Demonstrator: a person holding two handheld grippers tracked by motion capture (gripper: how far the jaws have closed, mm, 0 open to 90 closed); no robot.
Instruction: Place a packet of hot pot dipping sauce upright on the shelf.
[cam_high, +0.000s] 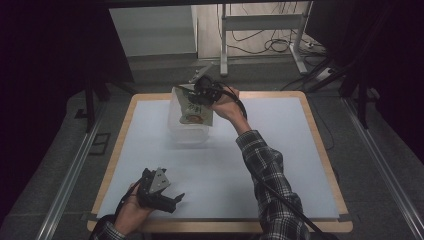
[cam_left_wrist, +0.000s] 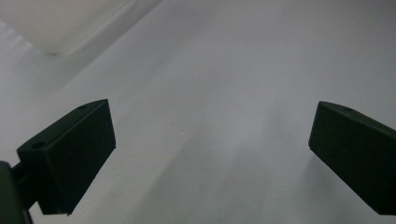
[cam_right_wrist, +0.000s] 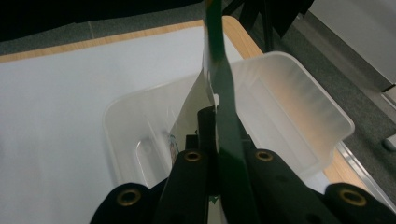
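Now | right gripper (cam_high: 202, 100) clamps packet (cam_high: 196, 112) over clear bin (cam_high: 187, 134) | left gripper (cam_high: 167, 199) wide

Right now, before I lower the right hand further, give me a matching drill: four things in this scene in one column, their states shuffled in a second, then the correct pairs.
Things
1. left gripper
2. right gripper
3. flat packet
4. clear plastic bin

States
A. clamped at its edge, hanging over the bin's opening
B. jaws wide apart, nothing between them, low over the white table cover
C. standing on the table's far half with nothing resting on its floor
D. jaws closed on a thin packet

Pairs: 1-B, 2-D, 3-A, 4-C
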